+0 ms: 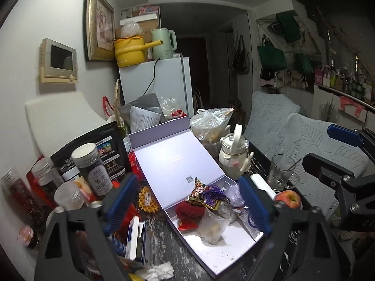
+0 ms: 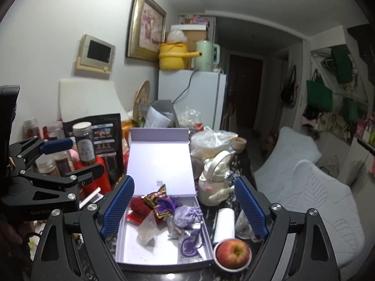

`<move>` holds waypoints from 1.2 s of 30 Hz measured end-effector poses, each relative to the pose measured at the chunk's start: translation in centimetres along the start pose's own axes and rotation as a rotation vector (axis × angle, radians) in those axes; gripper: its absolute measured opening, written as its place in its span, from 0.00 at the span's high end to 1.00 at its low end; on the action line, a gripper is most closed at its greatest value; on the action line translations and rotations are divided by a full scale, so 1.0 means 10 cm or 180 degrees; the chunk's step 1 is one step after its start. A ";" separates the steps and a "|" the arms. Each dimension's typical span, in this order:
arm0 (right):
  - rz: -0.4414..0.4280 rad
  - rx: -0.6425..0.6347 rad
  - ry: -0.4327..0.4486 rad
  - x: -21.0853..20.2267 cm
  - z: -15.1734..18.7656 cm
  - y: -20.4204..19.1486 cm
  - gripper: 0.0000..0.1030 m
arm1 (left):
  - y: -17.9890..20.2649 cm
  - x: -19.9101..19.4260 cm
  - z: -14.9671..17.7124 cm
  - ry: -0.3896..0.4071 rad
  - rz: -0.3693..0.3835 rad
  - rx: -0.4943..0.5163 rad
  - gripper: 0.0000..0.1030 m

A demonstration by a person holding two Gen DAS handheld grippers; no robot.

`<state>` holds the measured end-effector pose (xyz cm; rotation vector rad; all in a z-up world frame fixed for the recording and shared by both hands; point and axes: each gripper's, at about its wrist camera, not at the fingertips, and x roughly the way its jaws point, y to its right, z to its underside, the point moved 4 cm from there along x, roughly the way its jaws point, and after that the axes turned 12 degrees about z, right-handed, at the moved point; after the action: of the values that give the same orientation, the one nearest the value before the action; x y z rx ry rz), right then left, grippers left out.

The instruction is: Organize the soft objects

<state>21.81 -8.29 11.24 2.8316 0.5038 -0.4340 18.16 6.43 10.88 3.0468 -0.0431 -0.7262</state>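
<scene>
An open lavender box [image 2: 131, 248] [image 1: 229, 255] lies on the dark table with its lid [image 2: 159, 161] folded back. Inside lie soft things: a red fuzzy ball [image 2: 138, 206] [image 1: 188, 210], an embroidered sachet with a purple tassel [image 2: 164, 202] [image 1: 206, 195], a lilac drawstring pouch [image 2: 188, 216], a clear bag [image 2: 147, 230] and a purple-print packet [image 2: 189, 249]. My right gripper [image 2: 184, 208] is open and empty, its blue pads on either side of the box. My left gripper [image 1: 187, 201] is open and empty above the box; it also shows in the right wrist view [image 2: 70, 157].
An apple [image 2: 232, 251] sits on a saucer right of the box, by a white roll [image 2: 224, 222], a glass [image 1: 280, 172] and a cream kettle-shaped bottle [image 2: 214, 180]. Jars [image 1: 92, 168], snack bags and a waffle [image 1: 147, 199] crowd the left. A grey sofa [image 2: 304, 187] stands right.
</scene>
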 end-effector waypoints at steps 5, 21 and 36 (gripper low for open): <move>0.0071 0.0058 0.0047 -0.35 0.10 0.03 0.11 | 0.11 -0.29 0.13 0.0096 0.0032 0.0011 0.02; 0.0386 0.0158 0.0011 -1.04 0.65 0.08 0.04 | 0.46 -0.83 0.58 0.0171 0.0159 0.0079 0.02; 0.0448 0.0337 -0.0299 -1.12 1.27 0.08 0.04 | 0.59 -0.75 1.11 -0.0038 0.0263 0.0039 0.02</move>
<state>8.97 -15.84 3.23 2.9062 0.2685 -0.5781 6.32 0.77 4.46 3.0312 -0.1733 -0.7414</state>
